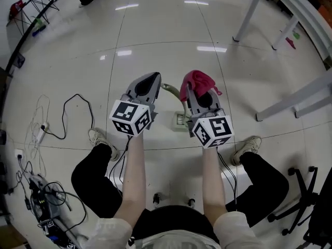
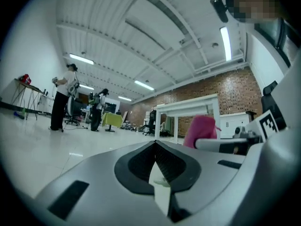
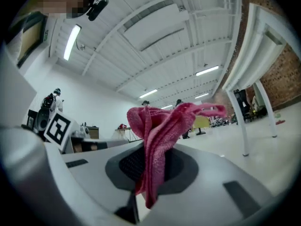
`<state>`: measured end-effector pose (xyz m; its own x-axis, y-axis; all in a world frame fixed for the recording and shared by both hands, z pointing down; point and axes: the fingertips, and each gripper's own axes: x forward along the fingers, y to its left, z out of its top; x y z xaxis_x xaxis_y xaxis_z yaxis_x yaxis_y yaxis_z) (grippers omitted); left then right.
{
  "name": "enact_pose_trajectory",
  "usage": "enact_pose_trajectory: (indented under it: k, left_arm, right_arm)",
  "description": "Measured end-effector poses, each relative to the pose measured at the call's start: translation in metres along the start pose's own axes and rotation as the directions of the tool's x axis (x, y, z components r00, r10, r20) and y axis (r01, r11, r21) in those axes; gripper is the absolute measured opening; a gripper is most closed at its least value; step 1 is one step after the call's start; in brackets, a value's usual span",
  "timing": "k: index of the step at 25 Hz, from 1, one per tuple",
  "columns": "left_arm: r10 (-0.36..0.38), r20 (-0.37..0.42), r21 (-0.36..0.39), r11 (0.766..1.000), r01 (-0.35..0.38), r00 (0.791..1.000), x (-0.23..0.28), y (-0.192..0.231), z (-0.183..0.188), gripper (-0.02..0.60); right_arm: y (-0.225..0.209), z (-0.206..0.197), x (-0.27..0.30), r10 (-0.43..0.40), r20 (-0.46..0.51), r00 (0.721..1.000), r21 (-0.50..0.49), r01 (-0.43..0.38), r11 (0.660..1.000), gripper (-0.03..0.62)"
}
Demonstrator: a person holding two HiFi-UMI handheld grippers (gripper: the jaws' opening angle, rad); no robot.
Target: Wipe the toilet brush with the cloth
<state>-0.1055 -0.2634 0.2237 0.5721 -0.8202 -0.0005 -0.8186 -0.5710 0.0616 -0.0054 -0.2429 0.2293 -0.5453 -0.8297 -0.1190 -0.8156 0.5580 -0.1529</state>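
The pale green toilet brush (image 1: 171, 90) stands on the floor between my two grippers, its foot in a pale holder (image 1: 180, 121). Both grippers are raised above it and point about level. My left gripper (image 1: 154, 77) (image 2: 155, 143) is shut, with nothing between its pads, and its tip is just left of the brush handle's top. My right gripper (image 1: 200, 91) (image 3: 151, 150) is shut on the pink cloth (image 1: 199, 80) (image 3: 160, 124). The cloth bunches up above the jaws and a strip of it hangs down between them. It also shows in the left gripper view as a pink lump.
Black cables and a power strip (image 1: 41, 131) lie on the floor at the left. White table legs (image 1: 248, 14) stand at the upper right and a chair base (image 1: 306, 196) at the lower right. The person's shoes (image 1: 98, 137) flank the brush. People (image 2: 63, 98) stand far off.
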Motion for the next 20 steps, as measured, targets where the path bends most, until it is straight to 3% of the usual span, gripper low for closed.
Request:
enact_pose_trajectory:
  k: [7,13,20]
  left_arm:
    - [-0.014,-0.150,-0.077,0.997,0.003,0.989,0.009,-0.003,-0.041,0.003]
    - [-0.024,-0.162,-0.069,0.998,0.013,0.987,0.002,-0.005,-0.046,0.003]
    - [-0.019,-0.141,-0.080,0.997,0.008,0.990,-0.006,-0.008,-0.047,0.003]
  right_arm:
    - [0.033,0.005,0.038,0.109,-0.043,0.993,0.047,-0.107,0.993,0.032]
    - [0.032,-0.017,0.041,0.101,-0.108,0.989,0.056,-0.095,0.994,0.032]
    - [0.011,-0.041,0.023,0.032,-0.146,0.989,0.059,-0.023,0.998,0.032]
